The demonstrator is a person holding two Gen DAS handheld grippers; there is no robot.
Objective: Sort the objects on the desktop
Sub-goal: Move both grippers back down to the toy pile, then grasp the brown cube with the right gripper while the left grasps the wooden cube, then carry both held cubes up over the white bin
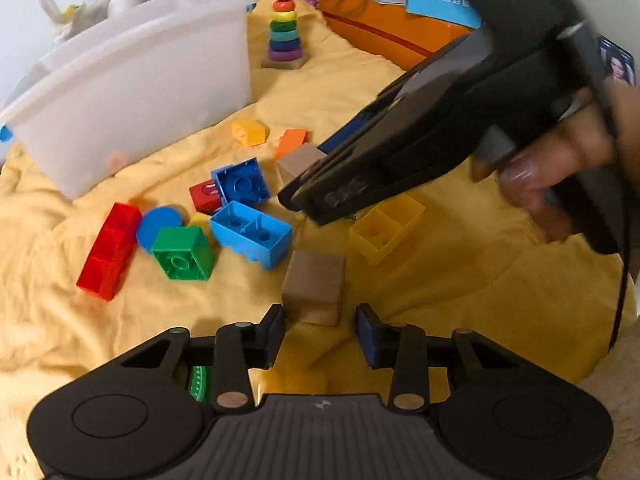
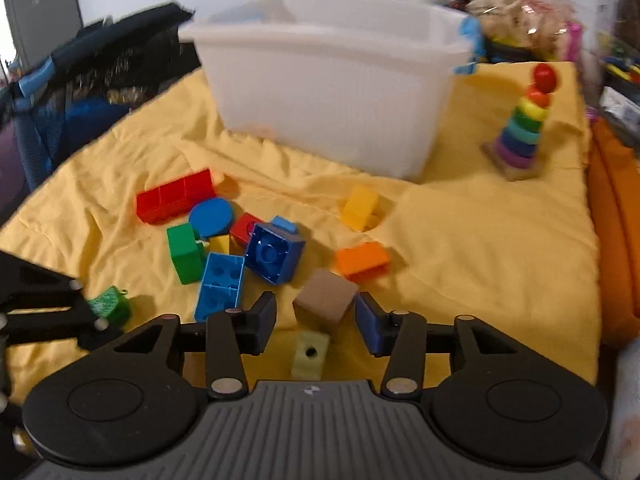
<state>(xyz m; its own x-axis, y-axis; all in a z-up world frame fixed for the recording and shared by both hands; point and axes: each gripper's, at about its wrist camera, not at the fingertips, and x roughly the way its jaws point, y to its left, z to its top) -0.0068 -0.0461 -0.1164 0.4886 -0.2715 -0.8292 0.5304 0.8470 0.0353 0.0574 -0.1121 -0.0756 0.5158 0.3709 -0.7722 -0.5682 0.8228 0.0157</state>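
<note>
Loose toy blocks lie on a yellow cloth [image 1: 120, 344]. In the left wrist view my left gripper [image 1: 321, 330] is open, and the near end of a tan wooden block [image 1: 314, 286] sits between its fingertips with a gap on the right side. A green block [image 1: 199, 382] lies under its left finger. My right gripper [image 2: 316, 316] is open around a brown wooden block [image 2: 326, 300], not pressing it. A pale block with a hole [image 2: 310, 354] lies beneath. The right gripper [image 1: 304, 204] also shows in the left wrist view, held by a hand [image 1: 560, 168].
A white bin [image 2: 332, 92] stands at the back of the cloth, a rainbow ring stacker [image 2: 524, 128] to its right. Red [image 2: 176, 196], green [image 2: 184, 252], blue [image 2: 274, 258], yellow [image 2: 360, 208] and orange [image 2: 362, 260] blocks lie scattered ahead. An orange box [image 1: 380, 28] borders the far right.
</note>
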